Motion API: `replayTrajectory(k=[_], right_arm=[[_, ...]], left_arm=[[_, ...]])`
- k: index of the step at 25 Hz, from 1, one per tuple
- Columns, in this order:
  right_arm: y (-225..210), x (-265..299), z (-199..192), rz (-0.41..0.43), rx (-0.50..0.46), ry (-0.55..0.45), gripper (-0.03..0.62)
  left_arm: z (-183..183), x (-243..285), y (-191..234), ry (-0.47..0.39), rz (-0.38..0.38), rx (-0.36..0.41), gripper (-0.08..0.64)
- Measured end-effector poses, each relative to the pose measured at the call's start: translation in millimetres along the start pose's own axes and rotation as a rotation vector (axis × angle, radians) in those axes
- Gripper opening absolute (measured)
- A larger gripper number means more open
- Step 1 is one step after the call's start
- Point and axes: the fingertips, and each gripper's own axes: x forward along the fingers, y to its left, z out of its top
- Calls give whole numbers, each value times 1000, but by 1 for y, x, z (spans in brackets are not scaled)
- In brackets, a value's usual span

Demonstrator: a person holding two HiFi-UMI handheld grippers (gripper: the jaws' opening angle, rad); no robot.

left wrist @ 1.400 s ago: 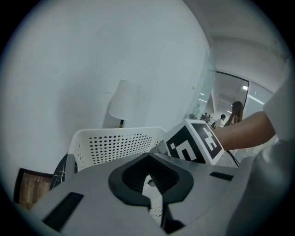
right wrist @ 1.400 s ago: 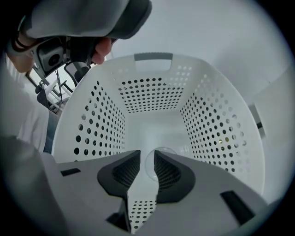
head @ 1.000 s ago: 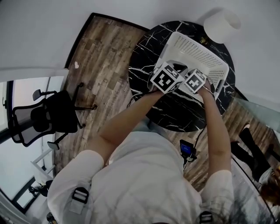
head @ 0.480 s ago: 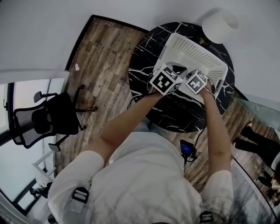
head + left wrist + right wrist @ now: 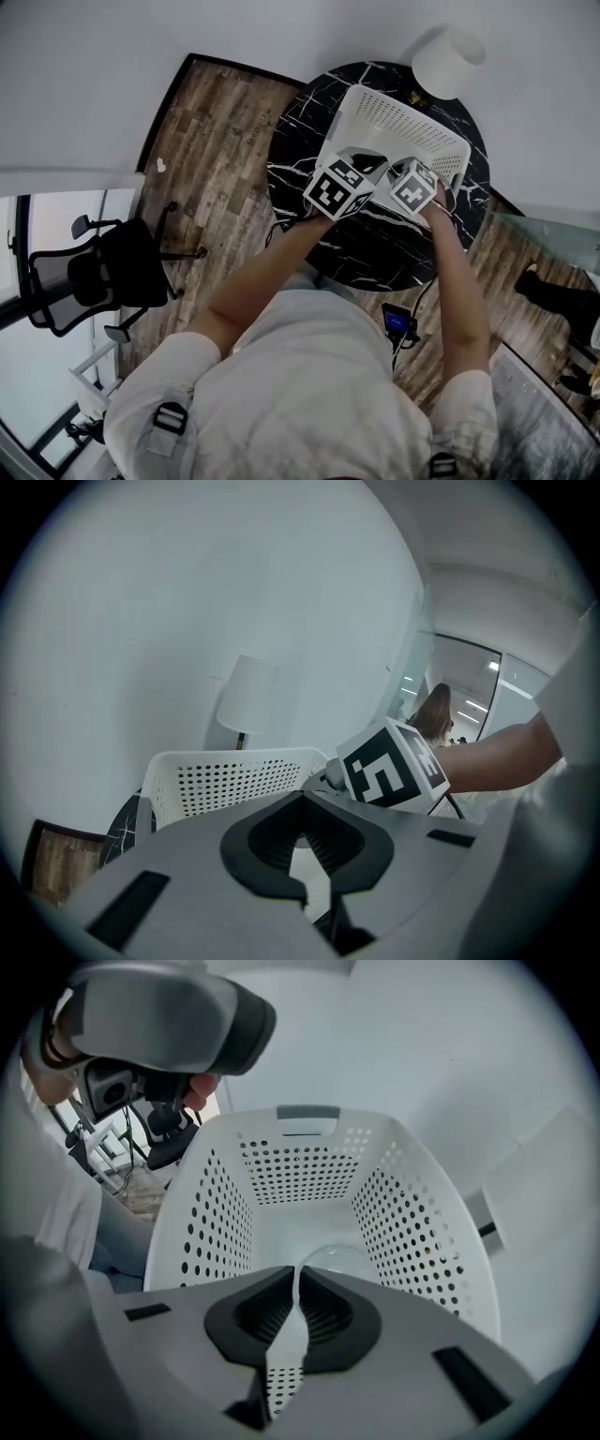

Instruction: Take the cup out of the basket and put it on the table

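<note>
So the right gripper (image 5: 298, 1271) looks pinched on the thin wall of the clear cup (image 5: 345, 1258), which sits just right of its tips; the left gripper (image 5: 301, 806) is squeezed together on nothing. Both have crept back toward the person a bit, so I'd say the lift's begun, but the basket (image 5: 211, 1213) walls still ring the cup. Only the right gripper view shows the cup; the head view hides it.

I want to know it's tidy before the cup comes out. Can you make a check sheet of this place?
Surface: round black marble table, on wood floor.
Job's things: white basket on the table; clear cup inside it.
Clutter: white lamp behind the basket.
Grippers: left gripper and right gripper at the basket's near end, jaws together, neither holds the cup.
Cables: thin dark cable by a small black device.
Surroundings: office chair, another person nearby.
</note>
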Motion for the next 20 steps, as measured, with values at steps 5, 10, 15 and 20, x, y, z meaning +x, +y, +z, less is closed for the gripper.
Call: replayTrajectory(k=[5,10,15,20], right_arm=[[4,-26,3,-28,-8,-27,25],[8,-60,11,-66,-20,-69,25],[13,-99,23,-112,-43,-114,25],[24,-135,31,-136,-62,-151,25]], left_arm=[[9,-9,-9,-22,-8,5,6],[16,-19,-21,-45,-17,21,6],[25,-32,-32,-74,-14,41,6],[36,-46,-42,-107,-10,57,6]])
